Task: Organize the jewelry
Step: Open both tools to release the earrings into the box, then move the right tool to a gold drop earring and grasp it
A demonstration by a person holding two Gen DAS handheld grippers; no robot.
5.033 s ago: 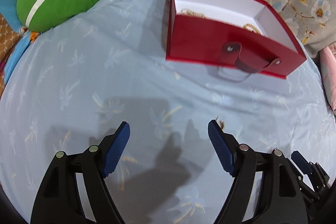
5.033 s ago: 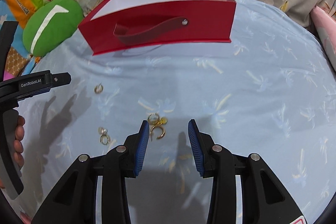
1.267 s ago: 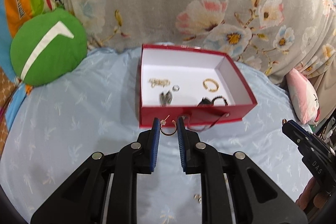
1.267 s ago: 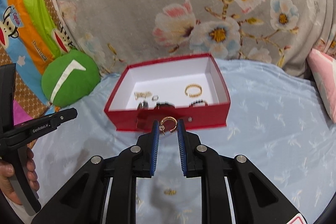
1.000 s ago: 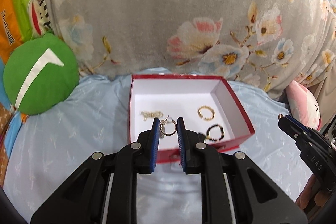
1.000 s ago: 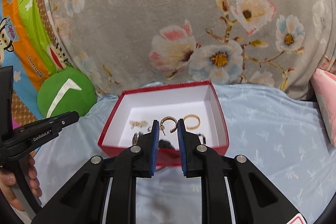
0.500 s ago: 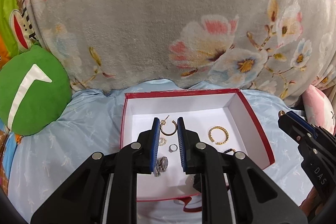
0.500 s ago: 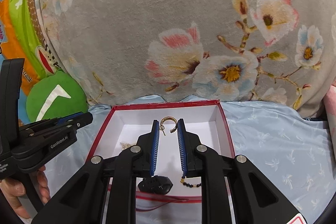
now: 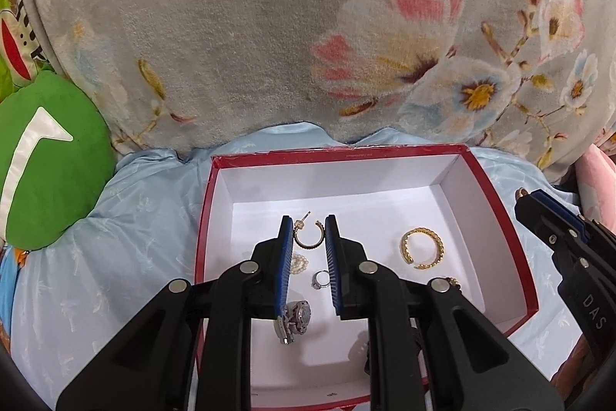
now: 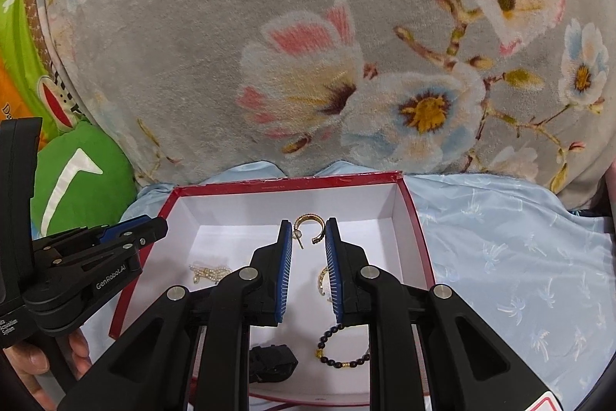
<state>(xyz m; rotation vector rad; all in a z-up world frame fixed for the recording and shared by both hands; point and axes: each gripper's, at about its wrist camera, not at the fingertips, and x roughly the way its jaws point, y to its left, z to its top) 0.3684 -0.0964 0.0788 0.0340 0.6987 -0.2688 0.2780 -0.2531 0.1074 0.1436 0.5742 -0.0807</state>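
A: While both sets of pads pinch narrow, what do we hold?

B: Our left gripper [image 9: 308, 237] clamps a hoop earring [image 9: 308, 235], open side up; our right gripper [image 10: 308, 235] clamps its twin earring [image 10: 309, 228], gap down.

A: And the red box [image 9: 496, 218]?

B: Directly beneath both, its floor below the hoops; we judge release comes next.
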